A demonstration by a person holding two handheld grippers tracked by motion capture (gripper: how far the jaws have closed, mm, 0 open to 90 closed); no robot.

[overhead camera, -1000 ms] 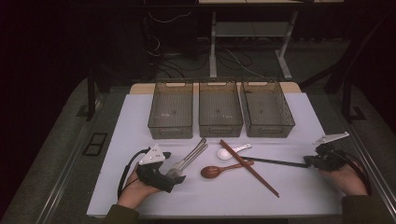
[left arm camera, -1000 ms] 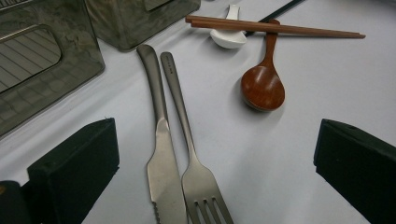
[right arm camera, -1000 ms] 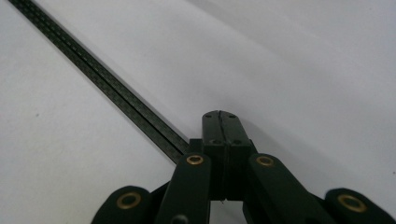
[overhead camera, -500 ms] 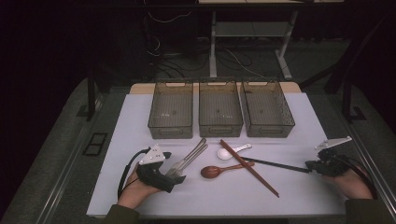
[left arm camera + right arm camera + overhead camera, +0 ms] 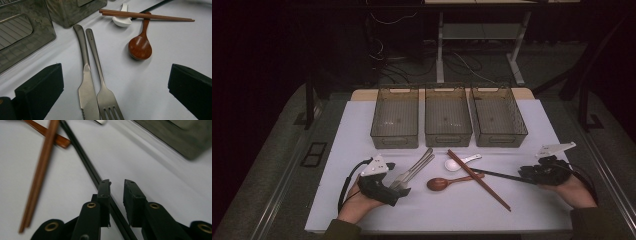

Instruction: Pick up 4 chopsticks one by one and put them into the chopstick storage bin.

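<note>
The right gripper [image 5: 532, 174] sits at the near right part of the white surface [image 5: 532, 125]. Its jaws have just been opening and now stand a little apart. The black chopsticks [image 5: 87, 167] lie flat on the surface and run in between the jaws, but the pads do not press them. The far end of the black chopsticks slips under the brown chopsticks [image 5: 479, 179], which cross over the wooden spoon [image 5: 447, 182] and sit just beside the white spoon [image 5: 459, 162]. Left of the brown chopsticks, the left gripper [image 5: 399, 191] has its jaws wide open, with the knife [image 5: 85, 85] and fork [image 5: 102, 85] lying between them, untouched. Three grey bins [image 5: 448, 120] stand behind the brown chopsticks.
</note>
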